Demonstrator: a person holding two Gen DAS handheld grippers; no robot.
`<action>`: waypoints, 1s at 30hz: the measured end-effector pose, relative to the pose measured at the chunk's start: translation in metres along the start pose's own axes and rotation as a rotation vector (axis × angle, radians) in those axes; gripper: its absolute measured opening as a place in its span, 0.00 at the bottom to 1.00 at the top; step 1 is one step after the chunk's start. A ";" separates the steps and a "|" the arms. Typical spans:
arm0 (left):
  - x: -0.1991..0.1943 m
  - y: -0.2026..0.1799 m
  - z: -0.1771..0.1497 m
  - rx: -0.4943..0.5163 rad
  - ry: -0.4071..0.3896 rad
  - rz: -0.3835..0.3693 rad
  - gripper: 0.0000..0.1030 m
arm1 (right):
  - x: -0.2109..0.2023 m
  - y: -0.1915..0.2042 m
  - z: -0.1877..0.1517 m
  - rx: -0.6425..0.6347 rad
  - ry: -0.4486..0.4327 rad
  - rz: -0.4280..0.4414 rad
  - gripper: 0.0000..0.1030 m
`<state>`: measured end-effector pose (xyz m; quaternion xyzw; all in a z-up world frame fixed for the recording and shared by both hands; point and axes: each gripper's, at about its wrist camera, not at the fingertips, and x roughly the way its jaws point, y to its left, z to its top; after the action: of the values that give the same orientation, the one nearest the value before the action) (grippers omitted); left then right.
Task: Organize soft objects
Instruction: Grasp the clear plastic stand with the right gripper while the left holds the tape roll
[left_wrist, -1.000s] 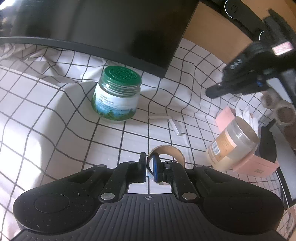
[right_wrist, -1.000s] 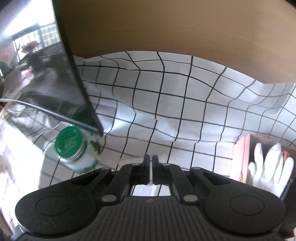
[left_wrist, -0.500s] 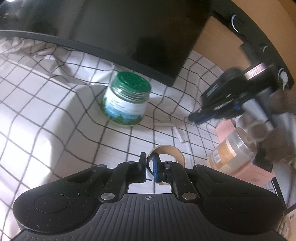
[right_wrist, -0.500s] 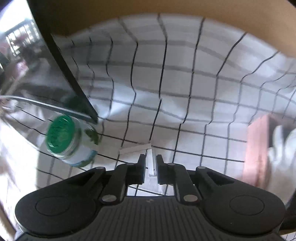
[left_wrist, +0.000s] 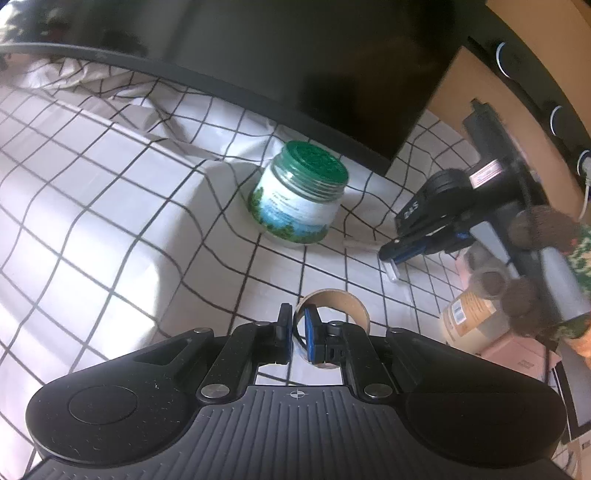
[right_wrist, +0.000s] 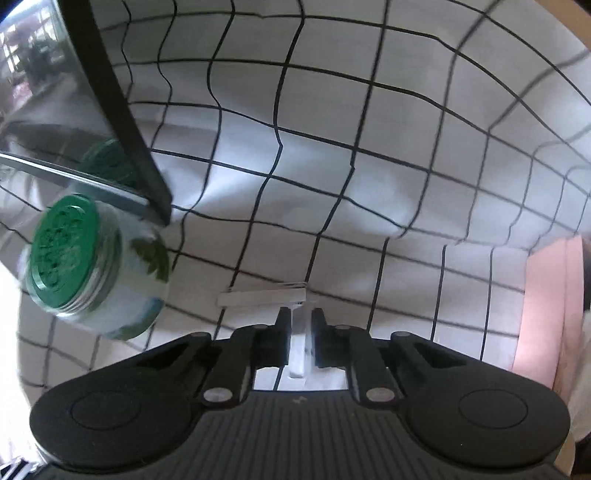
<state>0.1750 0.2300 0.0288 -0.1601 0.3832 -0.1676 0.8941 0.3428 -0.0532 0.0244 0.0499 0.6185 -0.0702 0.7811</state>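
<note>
My left gripper (left_wrist: 298, 331) is shut on the wall of a brown cardboard ring (left_wrist: 338, 301), held just above the checked cloth. My right gripper (right_wrist: 298, 321) is low over the cloth, its jaws slightly apart on either side of a small clear plastic strip (right_wrist: 297, 347) lying there; I cannot tell if they press on it. A second white strip (right_wrist: 261, 297) lies just ahead of it. In the left wrist view the right gripper (left_wrist: 397, 254) shows at the right, above the clear strip (left_wrist: 392, 272).
A green-lidded jar (left_wrist: 299, 192) stands on the checked cloth (left_wrist: 110, 221) near a dark monitor's corner (left_wrist: 388, 155); it also shows in the right wrist view (right_wrist: 88, 266). A tan jar (left_wrist: 467, 319) and pink box (left_wrist: 517, 350) stand at the right. The pink box (right_wrist: 550, 306) is right of my right gripper.
My right gripper has come down to the cloth and opened a little around the clear strip. My left gripper has kept hold of the ring and shifted slightly.
</note>
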 end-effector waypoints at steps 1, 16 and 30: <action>0.000 -0.003 0.001 0.008 -0.001 0.000 0.09 | -0.007 -0.001 -0.002 -0.003 -0.007 0.011 0.02; -0.012 -0.039 0.002 0.062 -0.032 -0.021 0.09 | -0.063 -0.015 -0.021 -0.001 -0.094 0.089 0.40; -0.031 -0.002 -0.002 0.023 -0.003 0.075 0.09 | 0.000 0.011 -0.042 -0.051 -0.181 0.012 0.39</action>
<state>0.1527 0.2410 0.0475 -0.1357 0.3855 -0.1382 0.9021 0.3043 -0.0353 0.0143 0.0271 0.5465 -0.0539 0.8353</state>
